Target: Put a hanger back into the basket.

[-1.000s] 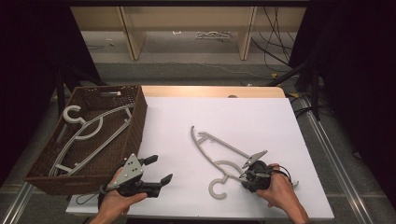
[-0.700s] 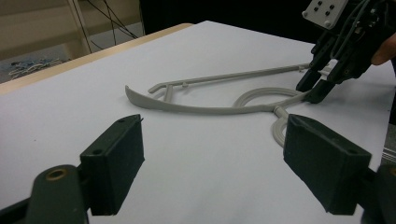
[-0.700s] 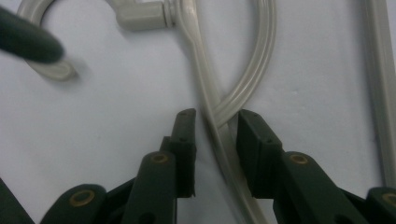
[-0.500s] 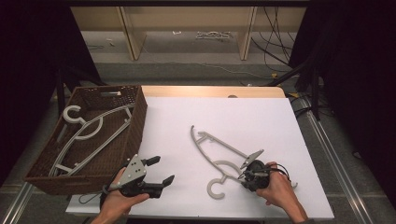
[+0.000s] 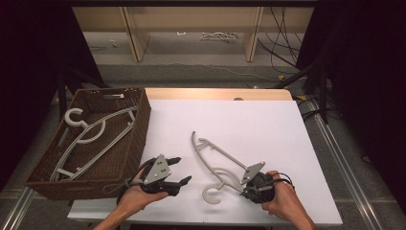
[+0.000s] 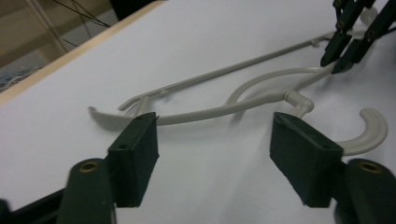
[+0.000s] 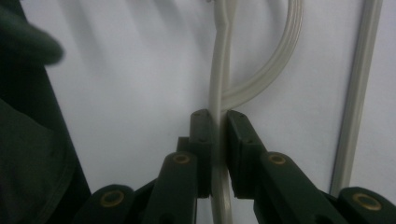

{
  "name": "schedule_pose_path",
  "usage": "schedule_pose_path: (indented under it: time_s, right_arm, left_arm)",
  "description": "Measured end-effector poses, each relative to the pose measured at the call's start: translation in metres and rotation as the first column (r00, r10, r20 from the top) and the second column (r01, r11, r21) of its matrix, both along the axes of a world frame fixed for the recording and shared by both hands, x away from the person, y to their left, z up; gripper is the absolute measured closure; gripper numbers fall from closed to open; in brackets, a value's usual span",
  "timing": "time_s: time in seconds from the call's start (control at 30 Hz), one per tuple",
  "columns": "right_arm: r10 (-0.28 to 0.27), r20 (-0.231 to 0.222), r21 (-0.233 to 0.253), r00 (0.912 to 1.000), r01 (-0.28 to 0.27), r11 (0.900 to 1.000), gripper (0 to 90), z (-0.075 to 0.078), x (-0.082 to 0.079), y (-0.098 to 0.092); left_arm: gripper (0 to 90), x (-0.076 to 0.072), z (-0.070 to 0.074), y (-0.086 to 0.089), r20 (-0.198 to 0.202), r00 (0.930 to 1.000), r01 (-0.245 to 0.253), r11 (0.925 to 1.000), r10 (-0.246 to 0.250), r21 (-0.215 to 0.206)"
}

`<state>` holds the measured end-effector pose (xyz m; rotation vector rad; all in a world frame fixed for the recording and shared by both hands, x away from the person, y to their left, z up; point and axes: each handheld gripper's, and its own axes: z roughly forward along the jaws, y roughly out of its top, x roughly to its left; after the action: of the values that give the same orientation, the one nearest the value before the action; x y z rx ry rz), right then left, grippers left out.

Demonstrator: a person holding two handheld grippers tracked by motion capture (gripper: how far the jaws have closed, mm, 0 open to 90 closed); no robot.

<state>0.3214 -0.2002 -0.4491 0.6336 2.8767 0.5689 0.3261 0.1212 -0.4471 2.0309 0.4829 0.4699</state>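
the grey hanger lies flat on the white bench, in the same spot as before. the right tool still pinches its thin bar near the hook. the left tool stays wide apart just beside it. the brown basket holds two more hangers.

The plastic clothes hanger on the table is pale grey, plain. The flat table top is white. The woven basket at left is dark brown, and both two-jaw grippers are black.
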Motion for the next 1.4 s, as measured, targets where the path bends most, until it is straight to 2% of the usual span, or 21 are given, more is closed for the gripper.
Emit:
schedule_pose_path:
  time_s: [0.03, 0.07, 0.1, 0.17, 0.2, 0.27, 0.3, 0.37, 0.43, 0.47, 0.6, 0.73, 0.93, 0.97, 1.0, 1.03, 1.13, 1.17, 1.23, 1.3, 1.4]
  right_arm:
    - [0.007, -0.002, 0.001, 1.0, -0.007, 1.0, 82.0, 0.001, -0.001, 0.0]
    - [0.015, 0.0, 0.001, 0.9999, -0.015, 1.0, 82.0, 0.001, -0.001, 0.001]
    - [0.022, 0.0, 0.003, 0.9998, -0.022, 1.0, 82.0, 0.003, -0.003, 0.001]
    - [0.033, 0.001, 0.005, 0.9994, -0.033, 0.999, 82.0, 0.004, -0.003, 0.001]
    - [0.033, 0.001, 0.006, 0.9995, -0.033, 0.999, 82.0, 0.005, -0.004, 0.001]
    - [0.041, 0.004, 0.005, 0.9992, -0.041, 0.999, 82.0, 0.007, -0.006, 0.002]
    - [0.051, 0.007, 0.007, 0.9987, -0.051, 0.999, 82.0, 0.008, -0.006, 0.002]
    - [0.065, 0.01, 0.012, 0.9978, -0.065, 0.998, 82.0, 0.011, -0.008, 0.002]
    - [0.077, 0.013, 0.017, 0.9969, -0.078, 0.997, 82.1, 0.013, -0.009, 0.003]
    - [0.076, 0.013, 0.018, 0.9971, -0.076, 0.997, 82.1, 0.014, -0.01, 0.003]
    - [0.086, 0.019, 0.021, 0.9961, -0.086, 0.996, 82.1, 0.016, -0.011, 0.003]
    - [0.103, 0.02, 0.023, 0.9944, -0.104, 0.994, 82.1, 0.017, -0.011, 0.004]
    - [0.118, 0.016, 0.03, 0.9928, -0.119, 0.992, 82.1, 0.018, -0.013, 0.006]
    - [0.119, 0.021, 0.028, 0.9926, -0.12, 0.992, 82.1, 0.018, -0.013, 0.006]
    - [0.122, 0.023, 0.03, 0.9923, -0.123, 0.992, 82.1, 0.018, -0.013, 0.006]
    - [0.12, 0.02, 0.032, 0.9926, -0.121, 0.992, 82.1, 0.019, -0.013, 0.006]
    - [0.13, 0.025, 0.031, 0.9912, -0.131, 0.991, 81.9, 0.018, -0.013, 0.006]
    - [0.136, 0.026, 0.032, 0.9903, -0.137, 0.99, 81.9, 0.018, -0.013, 0.006]
    - [0.138, 0.029, 0.036, 0.99, -0.139, 0.99, 81.7, 0.018, -0.012, 0.005]
    - [0.129, 0.047, 0.053, 0.9906, -0.131, 0.99, 80.8, 0.02, -0.011, 0.003]
    - [0.084, 0.087, 0.094, 0.9926, -0.092, 0.991, 76.9, 0.023, -0.009, -0.002]
  left_arm:
    - [34.0, 0.001, -0.001, -0.004, 0.01, 0.9999, 0.01, 0.9996, -0.01, 0.025]
    - [33.2, 0.003, -0.004, -0.014, 0.026, 0.999, 0.035, 0.9961, -0.037, 0.081]
    - [32.9, 0.003, -0.004, -0.017, 0.032, 0.9986, 0.04, 0.995, -0.043, 0.092]
    - [33.1, 0.005, -0.006, -0.027, 0.04, 0.996, 0.073, 0.9876, -0.08, 0.139]
    - [33.4, 0.007, -0.007, -0.032, 0.038, 0.9935, 0.099, 0.9796, -0.107, 0.175]
    - [34.0, 0.01, -0.007, -0.038, 0.033, 0.9906, 0.124, 0.9724, -0.133, 0.198]
    - [35.9, 0.011, -0.008, -0.04, 0.038, 0.9895, 0.129, 0.9715, -0.139, 0.199]
    - [36.7, 0.015, -0.008, -0.047, 0.043, 0.9834, 0.16, 0.9556, -0.176, 0.247]
    - [37.7, 0.018, -0.011, -0.052, 0.036, 0.9808, 0.175, 0.9481, -0.191, 0.265]
    - [37.6, 0.02, -0.012, -0.055, 0.007, 0.9822, 0.178, 0.9432, -0.188, 0.28]
    - [40.2, 0.026, -0.015, -0.061, 0.005, 0.9786, 0.195, 0.9329, -0.206, 0.303]
    - [40.6, 0.03, -0.017, -0.068, -0.003, 0.9739, 0.215, 0.9185, -0.227, 0.332]
    - [43.3, 0.031, -0.021, -0.079, -0.003, 0.9588, 0.264, 0.8858, -0.284, 0.382]
    - [46.0, 0.031, -0.021, -0.08, -0.006, 0.9526, 0.282, 0.8766, -0.304, 0.39]
    - [49.4, 0.03, -0.021, -0.081, -0.011, 0.9488, 0.295, 0.8726, -0.316, 0.389]
    - [55.6, 0.03, -0.02, -0.082, -0.01, 0.944, 0.306, 0.8647, -0.33, 0.398]
    - [62.7, 0.026, -0.018, -0.084, 0.007, 0.9171, 0.348, 0.8088, -0.399, 0.474]
    - [64.7, 0.025, -0.017, -0.085, 0.01, 0.9085, 0.36, 0.7946, -0.418, 0.489]
    - [66.3, 0.023, -0.014, -0.086, 0.02, 0.9038, 0.359, 0.7823, -0.428, 0.509]
    - [67.8, 0.022, -0.009, -0.085, 0.03, 0.9027, 0.354, 0.7805, -0.429, 0.515]
    - [70.5, 0.022, 0.001, -0.083, 0.044, 0.8984, 0.359, 0.7875, -0.437, 0.501]
